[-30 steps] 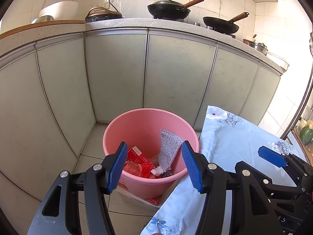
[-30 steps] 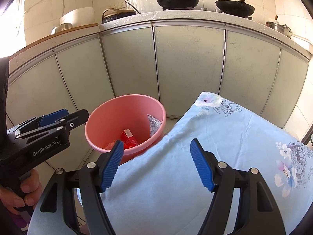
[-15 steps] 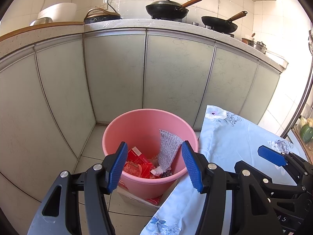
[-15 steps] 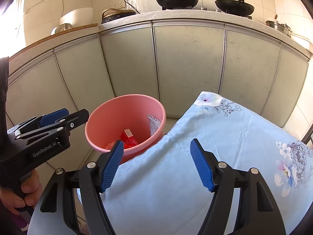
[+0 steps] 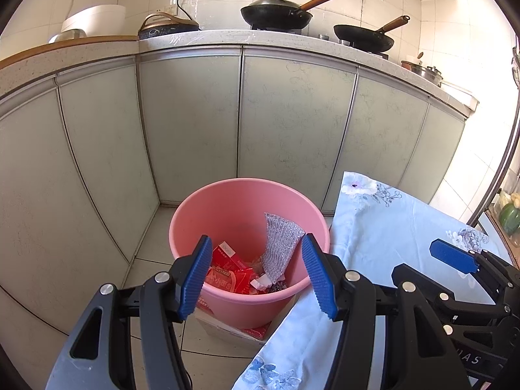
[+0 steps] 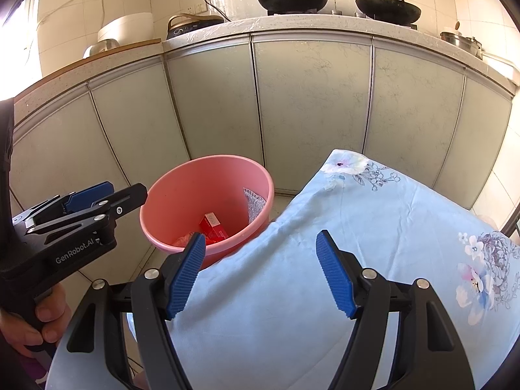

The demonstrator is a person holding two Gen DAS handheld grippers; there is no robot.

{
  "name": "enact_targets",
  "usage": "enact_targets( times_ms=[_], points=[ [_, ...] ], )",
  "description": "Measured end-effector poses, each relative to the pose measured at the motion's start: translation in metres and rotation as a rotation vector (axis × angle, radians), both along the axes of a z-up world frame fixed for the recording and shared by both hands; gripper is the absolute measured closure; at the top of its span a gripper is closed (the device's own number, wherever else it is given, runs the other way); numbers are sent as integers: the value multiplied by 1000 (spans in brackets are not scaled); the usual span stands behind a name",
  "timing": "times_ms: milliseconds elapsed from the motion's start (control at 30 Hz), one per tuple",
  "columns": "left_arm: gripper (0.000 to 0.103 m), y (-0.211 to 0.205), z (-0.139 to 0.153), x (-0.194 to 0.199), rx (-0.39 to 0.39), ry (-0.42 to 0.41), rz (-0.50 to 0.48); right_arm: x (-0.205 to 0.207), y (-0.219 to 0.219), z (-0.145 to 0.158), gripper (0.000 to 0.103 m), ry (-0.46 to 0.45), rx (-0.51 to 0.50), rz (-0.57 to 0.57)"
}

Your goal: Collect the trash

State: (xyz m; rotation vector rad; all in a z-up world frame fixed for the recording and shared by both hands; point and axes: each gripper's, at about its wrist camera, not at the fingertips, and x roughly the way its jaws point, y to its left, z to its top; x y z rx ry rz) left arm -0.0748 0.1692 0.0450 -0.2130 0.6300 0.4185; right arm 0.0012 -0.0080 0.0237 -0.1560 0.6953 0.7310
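Left gripper gapes empty above trash in bucket

Ahead of you runs a row of pale green cabinet doors under a speckled counter. On the far side stand two black woks with wooden handles, a white rice cooker at far left, and a steel pot at right. Near right, a light blue flowered cloth covers the table.

Black tongs with ribbed blue pads and silver screws.
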Motion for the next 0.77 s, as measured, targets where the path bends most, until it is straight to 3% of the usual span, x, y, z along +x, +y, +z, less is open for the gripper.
enact_targets(
  times_ms=[767],
  points=[
    [46,-2,-7,3,-2,18,-10,1,-3,-6,32,13,-1,-9]
  ],
)
